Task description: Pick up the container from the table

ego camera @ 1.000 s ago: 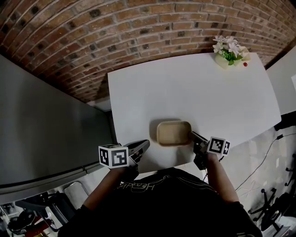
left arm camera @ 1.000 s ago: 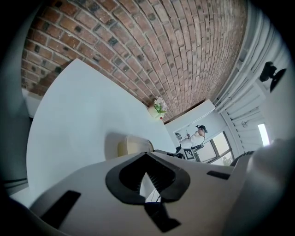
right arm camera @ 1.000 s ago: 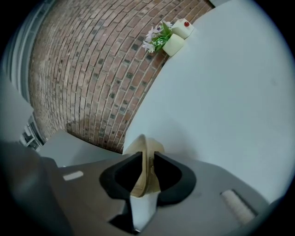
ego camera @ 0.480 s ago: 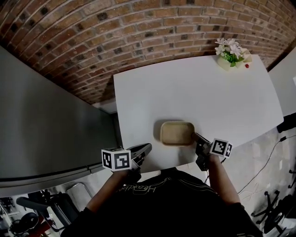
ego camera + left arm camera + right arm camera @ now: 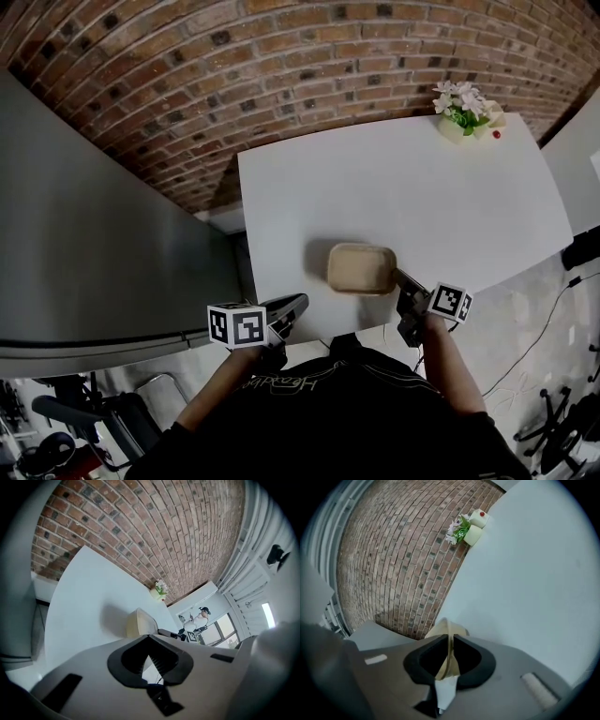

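A tan, shallow, rounded-rectangle container [image 5: 359, 267] sits near the white table's [image 5: 403, 187] front edge. My right gripper [image 5: 397, 277] is at the container's right end. In the right gripper view the container's thin rim [image 5: 449, 634] stands between the jaw tips; the jaws are closing and both tips touch it. My left gripper [image 5: 296, 303] hovers at the table's front edge, left of the container and apart from it. Its jaws meet at the tips [image 5: 149, 637] with nothing between them. The left gripper view also shows the container [image 5: 139, 623] ahead.
A small pot of white flowers [image 5: 463, 110] and a tiny red object [image 5: 497, 133] stand at the table's far right corner. A brick surface [image 5: 281, 56] lies beyond the table and a grey panel [image 5: 94, 253] to its left. A person [image 5: 200, 619] is far behind.
The left gripper has edged slightly toward the table's front edge. The right gripper has stayed at the container's right end. The container has not moved on the table.
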The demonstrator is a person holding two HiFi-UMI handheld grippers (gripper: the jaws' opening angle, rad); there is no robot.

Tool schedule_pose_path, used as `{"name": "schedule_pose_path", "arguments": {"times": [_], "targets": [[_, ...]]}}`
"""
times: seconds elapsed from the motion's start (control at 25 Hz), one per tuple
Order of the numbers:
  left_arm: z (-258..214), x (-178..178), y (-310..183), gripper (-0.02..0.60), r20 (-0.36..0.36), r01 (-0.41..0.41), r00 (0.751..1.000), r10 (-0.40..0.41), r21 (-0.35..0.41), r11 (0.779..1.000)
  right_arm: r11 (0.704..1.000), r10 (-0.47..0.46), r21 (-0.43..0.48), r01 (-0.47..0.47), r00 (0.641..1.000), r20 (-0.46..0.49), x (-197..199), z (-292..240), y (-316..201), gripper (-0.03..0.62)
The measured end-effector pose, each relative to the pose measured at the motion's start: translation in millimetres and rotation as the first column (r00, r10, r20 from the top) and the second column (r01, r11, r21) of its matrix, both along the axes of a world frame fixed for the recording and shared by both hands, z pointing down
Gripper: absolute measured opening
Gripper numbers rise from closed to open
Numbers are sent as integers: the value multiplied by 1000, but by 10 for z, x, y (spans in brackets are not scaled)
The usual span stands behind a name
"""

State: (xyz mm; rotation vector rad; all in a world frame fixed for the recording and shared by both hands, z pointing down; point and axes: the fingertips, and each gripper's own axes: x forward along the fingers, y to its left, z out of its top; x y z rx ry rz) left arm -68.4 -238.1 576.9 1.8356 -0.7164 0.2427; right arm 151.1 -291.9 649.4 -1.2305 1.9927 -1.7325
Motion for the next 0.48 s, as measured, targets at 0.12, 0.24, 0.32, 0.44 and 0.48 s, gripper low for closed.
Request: {"name": "schedule_pose_path", "arguments": {"times": [0.12, 0.24, 0.32, 0.44, 0.48], "targets": [[-46, -51, 76, 5, 0, 1, 1000, -1, 10, 1000, 1000, 16, -17, -16, 1000, -6, -34, -93, 99, 43], [-95, -101, 146, 5, -3, 4, 1000, -3, 24, 1000, 998, -19, 57, 19, 1000, -4, -102, -214, 134, 43], [-124, -129, 192, 5, -7, 7, 1000, -6, 34, 999, 997, -26, 79, 26, 1000, -9, -139, -289, 186, 43], [-164, -167, 270, 5, -14, 13, 1000, -12, 46, 999, 994, -29, 105, 31, 999, -24, -169, -404, 270, 43], [-177, -178, 299, 5, -14, 13, 1000, -12, 51, 999, 993, -27, 112, 31, 999, -30, -172, -446, 303, 43]]}}
